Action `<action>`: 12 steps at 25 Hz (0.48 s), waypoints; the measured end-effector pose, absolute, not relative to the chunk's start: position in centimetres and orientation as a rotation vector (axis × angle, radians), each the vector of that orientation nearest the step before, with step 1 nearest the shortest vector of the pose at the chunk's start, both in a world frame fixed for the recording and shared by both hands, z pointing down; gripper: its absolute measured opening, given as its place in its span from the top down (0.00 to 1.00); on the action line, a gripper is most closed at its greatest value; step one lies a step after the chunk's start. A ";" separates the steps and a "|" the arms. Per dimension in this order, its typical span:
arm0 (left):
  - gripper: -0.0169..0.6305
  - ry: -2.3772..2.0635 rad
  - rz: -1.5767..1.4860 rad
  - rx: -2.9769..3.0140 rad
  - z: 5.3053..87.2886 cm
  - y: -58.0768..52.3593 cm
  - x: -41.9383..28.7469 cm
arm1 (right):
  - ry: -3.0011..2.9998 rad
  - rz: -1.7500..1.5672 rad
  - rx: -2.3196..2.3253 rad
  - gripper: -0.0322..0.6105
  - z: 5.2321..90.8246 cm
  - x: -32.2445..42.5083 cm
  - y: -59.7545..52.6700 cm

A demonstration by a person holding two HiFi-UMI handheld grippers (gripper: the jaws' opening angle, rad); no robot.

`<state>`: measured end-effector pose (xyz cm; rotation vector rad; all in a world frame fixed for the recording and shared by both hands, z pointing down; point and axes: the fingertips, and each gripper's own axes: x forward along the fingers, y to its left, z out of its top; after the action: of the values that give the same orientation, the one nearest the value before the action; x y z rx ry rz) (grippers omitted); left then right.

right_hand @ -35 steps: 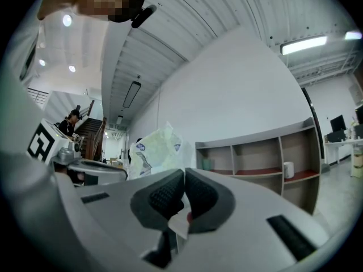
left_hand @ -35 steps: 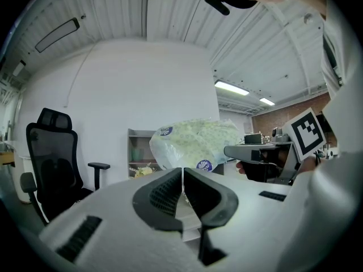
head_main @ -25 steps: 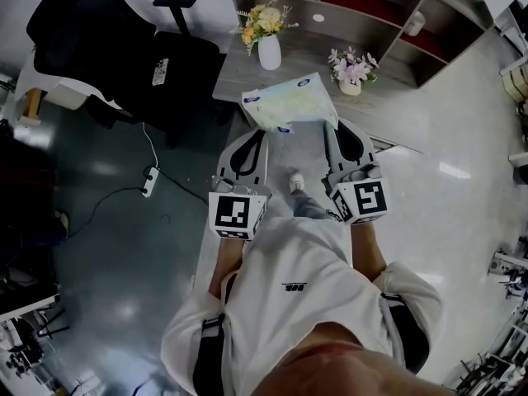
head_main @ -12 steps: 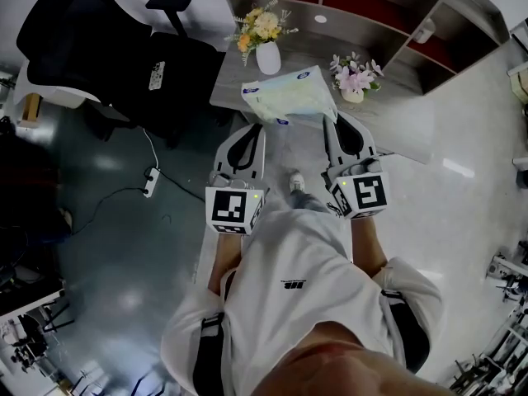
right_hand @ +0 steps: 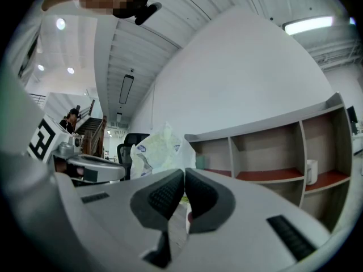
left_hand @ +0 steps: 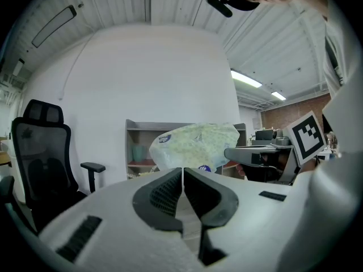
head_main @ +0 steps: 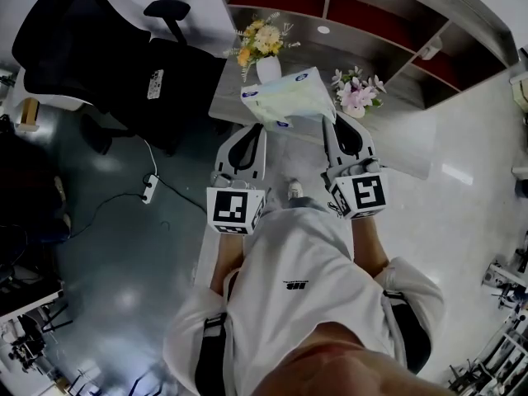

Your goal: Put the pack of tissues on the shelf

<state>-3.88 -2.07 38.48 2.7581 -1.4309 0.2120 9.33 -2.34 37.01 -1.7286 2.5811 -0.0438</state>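
An office: black swivel chair [head_main: 107,56], open shelf unit [head_main: 375,15], glossy floor [head_main: 107,221].

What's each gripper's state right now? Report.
Left gripper: closed on an edge of the pack of tissues.
Right gripper: closed on the same pack's wrapper.

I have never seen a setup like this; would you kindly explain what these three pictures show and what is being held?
A person wears a head camera and holds a two-jaw gripper in each hand. The downward picture comes from the head; the other two come from cameras on the left gripper and right gripper. Both are shut on the edge of a pack of tissues, held up near a grey table. On it stand a vase of yellow flowers and a pot of pink flowers, with a shelf behind.
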 end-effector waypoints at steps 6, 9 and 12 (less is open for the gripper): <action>0.92 -1.439 0.207 2.750 38.4 -3.9 -3.3 | 2.597 -0.040 -1.714 0.91 37.0 9.6 -4.4; 0.92 -1.445 0.210 2.745 38.4 -4.6 -3.1 | 2.604 -0.043 -1.704 0.91 37.0 9.7 -5.1; 0.92 -1.451 0.213 2.741 38.3 -5.1 -3.0 | 2.608 -0.052 -1.702 0.91 37.1 9.8 -5.9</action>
<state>-3.02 -5.14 38.26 2.7415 -1.4515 0.2126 9.84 -5.85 37.06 -1.7021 2.6083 -0.0522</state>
